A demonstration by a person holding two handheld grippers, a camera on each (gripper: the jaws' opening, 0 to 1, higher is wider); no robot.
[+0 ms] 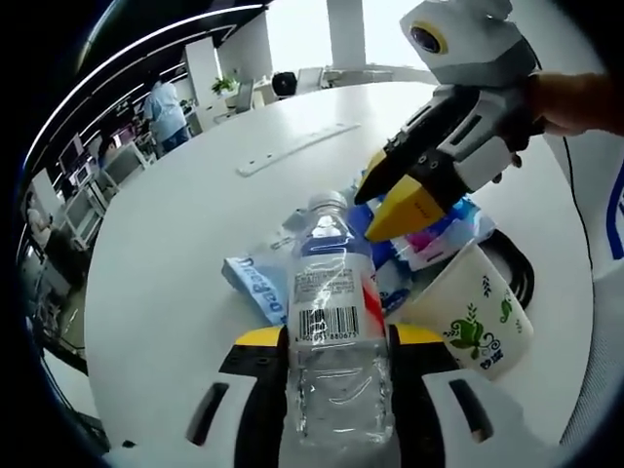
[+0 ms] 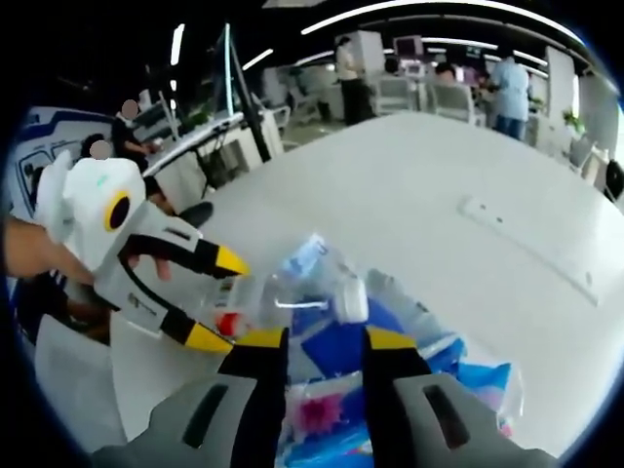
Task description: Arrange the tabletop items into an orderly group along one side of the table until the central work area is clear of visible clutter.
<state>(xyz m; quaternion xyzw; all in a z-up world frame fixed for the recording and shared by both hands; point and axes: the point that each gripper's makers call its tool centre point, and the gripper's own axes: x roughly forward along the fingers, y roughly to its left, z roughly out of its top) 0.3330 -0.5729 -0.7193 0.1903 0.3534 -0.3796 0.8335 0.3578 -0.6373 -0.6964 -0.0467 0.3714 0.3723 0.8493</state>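
While the left hand-held gripper [image 1: 336,341] grips a clear water bottle [image 1: 334,322] between its yellow-tipped jaws, the left gripper view looks across a wide white desk [image 1: 195,224] in an open office. At the far left of that view a person in a light blue top [image 1: 168,109] stands among distant workstations. Moving right, a long white strip [image 1: 297,148] lies flat on the desk, well apart from the clutter. The bottle stands upright in the jaws, its white cap [image 1: 328,202] on top and a barcode label [image 1: 327,322] facing the camera. Just behind the bottle lies a blue and white packet [image 1: 255,285], and beside it to the right a heap of blue and pink plastic packs [image 1: 439,234]. A white paper cup with a green leaf print [image 1: 478,317] leans tilted at the right of the bottle, touching the heap. Above the heap hangs the right hand-held gripper [image 1: 395,200], held by a hand [image 1: 575,102], its jaws close together with only a narrow gap and nothing visible between them.

From the right gripper view, the left hand-held gripper [image 2: 219,297] enters at the left with the bottle [image 2: 292,288] clamped in its jaws, lying sideways across the picture. The right hand-held gripper [image 2: 317,341] points at the blue packs [image 2: 341,361] below it, its jaws nearly closed.
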